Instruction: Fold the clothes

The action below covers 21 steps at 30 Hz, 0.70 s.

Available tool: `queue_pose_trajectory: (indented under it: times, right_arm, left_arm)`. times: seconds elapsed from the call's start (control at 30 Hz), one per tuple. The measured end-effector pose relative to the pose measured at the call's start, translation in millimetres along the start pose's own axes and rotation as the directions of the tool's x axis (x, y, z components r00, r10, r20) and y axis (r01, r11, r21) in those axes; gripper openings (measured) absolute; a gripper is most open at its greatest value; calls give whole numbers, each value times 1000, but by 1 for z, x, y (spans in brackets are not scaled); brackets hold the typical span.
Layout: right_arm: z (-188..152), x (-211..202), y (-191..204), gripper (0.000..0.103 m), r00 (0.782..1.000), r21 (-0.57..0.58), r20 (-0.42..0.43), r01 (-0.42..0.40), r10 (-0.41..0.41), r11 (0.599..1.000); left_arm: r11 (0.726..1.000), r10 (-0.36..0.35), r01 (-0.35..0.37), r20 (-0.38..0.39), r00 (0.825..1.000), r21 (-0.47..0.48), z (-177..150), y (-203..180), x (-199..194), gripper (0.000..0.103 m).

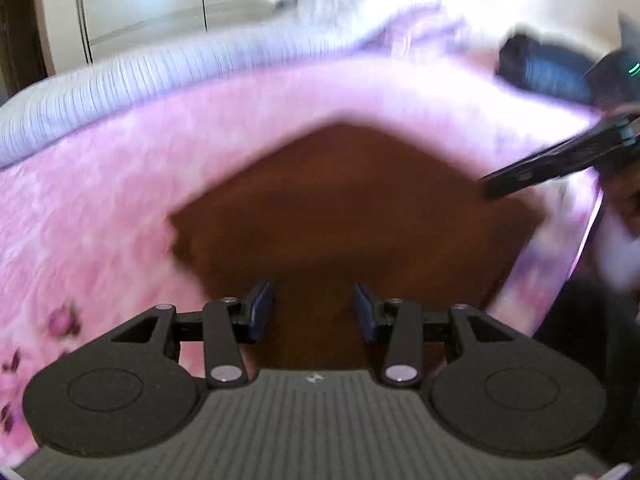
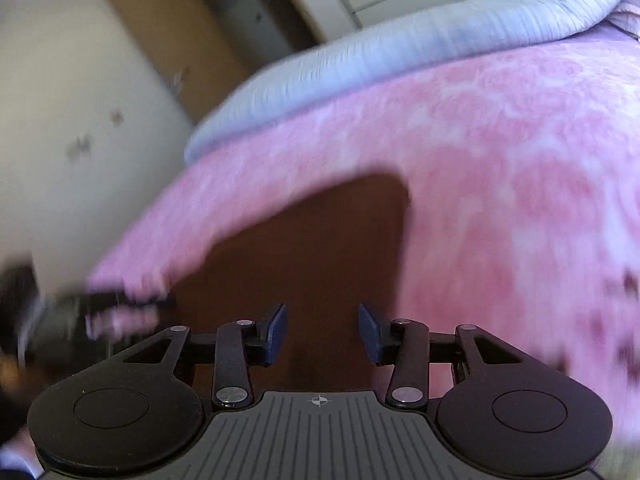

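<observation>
Left wrist view: the left hand-held gripper [image 1: 314,312] is hanging with its blue fingers [image 1: 262,310] spread apart and nothing between them. Below and ahead of it, a brown garment [image 1: 352,216] is lying flat on a pink bedspread [image 1: 100,208], which is covering the bed. A pale ribbed pillow [image 1: 132,80] is running along the far edge of the bedspread. At the right, the right hand-held gripper [image 1: 496,188] is reaching in over the garment's right edge; its tip is blurred and seen edge-on, so whether it is touching the cloth cannot be told.

Right wrist view: the right hand-held gripper [image 2: 322,332] is showing its fingers [image 2: 370,334] standing apart, gripping nothing. The brown garment [image 2: 304,248] is lying directly beneath and ahead of them on the pink bedspread [image 2: 500,184]. The pillow [image 2: 360,68] is lying beyond. At the left edge, the left hand-held gripper [image 2: 132,304] is appearing as a dark blur beside the garment's corner.
</observation>
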State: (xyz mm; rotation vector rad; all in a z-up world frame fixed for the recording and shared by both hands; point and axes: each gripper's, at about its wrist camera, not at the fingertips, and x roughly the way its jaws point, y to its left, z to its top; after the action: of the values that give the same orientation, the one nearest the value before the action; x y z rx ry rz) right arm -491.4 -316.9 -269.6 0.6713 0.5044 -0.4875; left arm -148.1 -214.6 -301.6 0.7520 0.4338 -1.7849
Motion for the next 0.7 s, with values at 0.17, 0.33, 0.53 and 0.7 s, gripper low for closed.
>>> queue_pose_trajectory:
  times: [0.17, 0.33, 0.53, 0.7]
  right_arm:
    - [-24, -23, 13, 45, 994, -17, 46, 98, -97, 995]
    - [-46, -42, 58, 46, 977, -243, 121, 201, -176, 949]
    - [-85, -14, 85, 48, 952, -487, 105, 303, -289, 820]
    - [-74, -16, 61, 31, 954, -329, 156, 294, -255, 898]
  left_arm:
    - [998, 44, -47, 57, 997, 51, -3, -10, -25, 40]
    - [992, 42, -52, 87, 995, 114, -18, -21, -42, 40]
    - [990, 25, -34, 61, 998, 139, -30, -26, -32, 40]
    - [975, 14, -26, 55, 998, 220, -34, -31, -38, 40]
